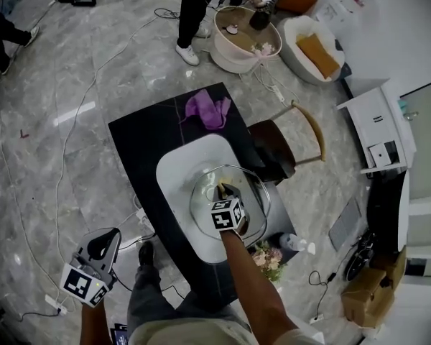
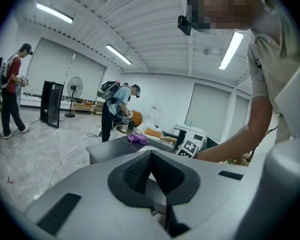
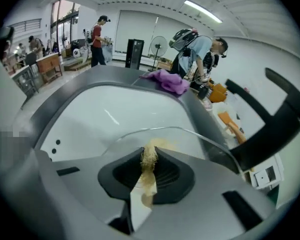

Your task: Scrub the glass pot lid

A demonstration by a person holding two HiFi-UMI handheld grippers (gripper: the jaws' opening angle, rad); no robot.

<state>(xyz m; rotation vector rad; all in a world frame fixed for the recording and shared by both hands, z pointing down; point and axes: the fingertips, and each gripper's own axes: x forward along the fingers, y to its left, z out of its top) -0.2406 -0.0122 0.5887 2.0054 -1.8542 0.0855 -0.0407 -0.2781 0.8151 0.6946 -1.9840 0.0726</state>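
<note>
Fingers (image 3: 172, 175) of the right gripper (image 3: 150, 153) were clenched on a tan fibrous scrubber (image 3: 149, 160), whose frayed end stuck out past the tips over the glass pot lid (image 3: 192, 133). In the head view that gripper (image 1: 224, 191) sat just below the frame's centre, above the lid (image 1: 202, 205), which lay in a white basin (image 1: 174, 169) on the black counter (image 1: 140, 139); whether the scrubber (image 1: 221, 187) touched the glass could not be told. A purple cloth (image 1: 208, 108) lay on the counter's far end, above the basin in the frame. The left gripper (image 1: 103, 241) was at the lower left, off the counter and well apart from the lid; in its own view its fingers (image 2: 132, 173) were pressed together with nothing between them.
</note>
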